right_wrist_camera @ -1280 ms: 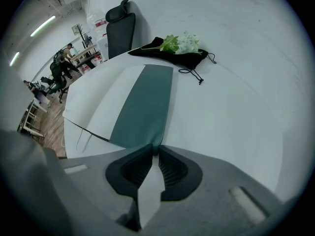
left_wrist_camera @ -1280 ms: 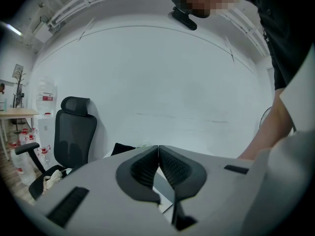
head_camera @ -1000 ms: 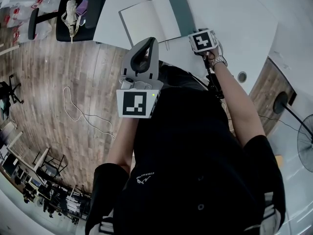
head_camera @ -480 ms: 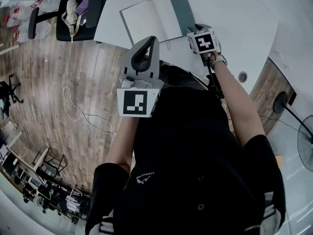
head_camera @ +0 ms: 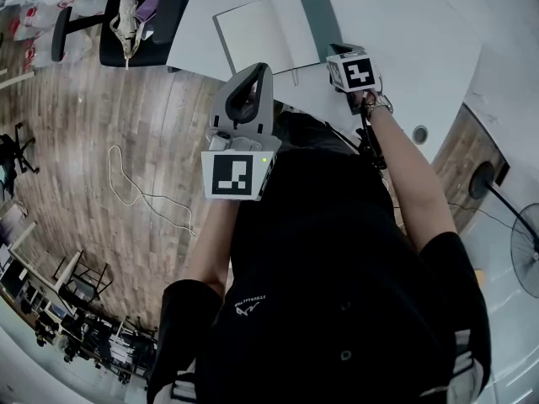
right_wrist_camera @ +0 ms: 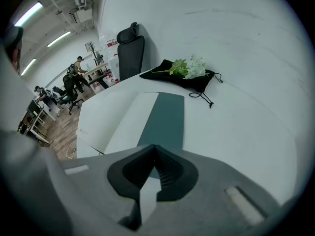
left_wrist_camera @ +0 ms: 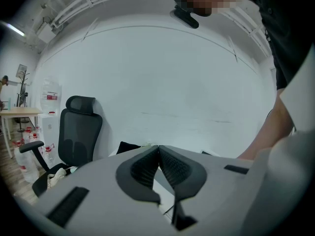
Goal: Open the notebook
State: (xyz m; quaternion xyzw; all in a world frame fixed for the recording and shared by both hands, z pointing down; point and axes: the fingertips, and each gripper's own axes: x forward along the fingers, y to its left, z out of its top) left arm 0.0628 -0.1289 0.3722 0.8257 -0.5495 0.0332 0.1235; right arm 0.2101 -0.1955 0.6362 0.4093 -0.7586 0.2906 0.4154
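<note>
The notebook [head_camera: 268,34] lies open on the white table [head_camera: 404,32], blank white pages on the left and the teal cover [head_camera: 321,21] flat on the right. My right gripper [head_camera: 340,55] hovers just off the cover's near corner. In the right gripper view its jaws [right_wrist_camera: 155,150] have just been closing and are now shut with nothing between them, above the teal cover [right_wrist_camera: 165,117]. My left gripper [head_camera: 257,74] is held near the table's front edge, apart from the notebook. It is shut and empty [left_wrist_camera: 158,150] and points at a white wall.
A black pouch with white flowers [right_wrist_camera: 189,72] lies at the table's far side. A black office chair [head_camera: 135,15] with things on it stands left of the table. A cable [head_camera: 135,188] trails over the wooden floor. A round grommet [head_camera: 418,133] sits in the table's right part.
The right gripper's marker cube has tilted and shifted slightly. The notebook lies open as before and the left gripper has kept still.
</note>
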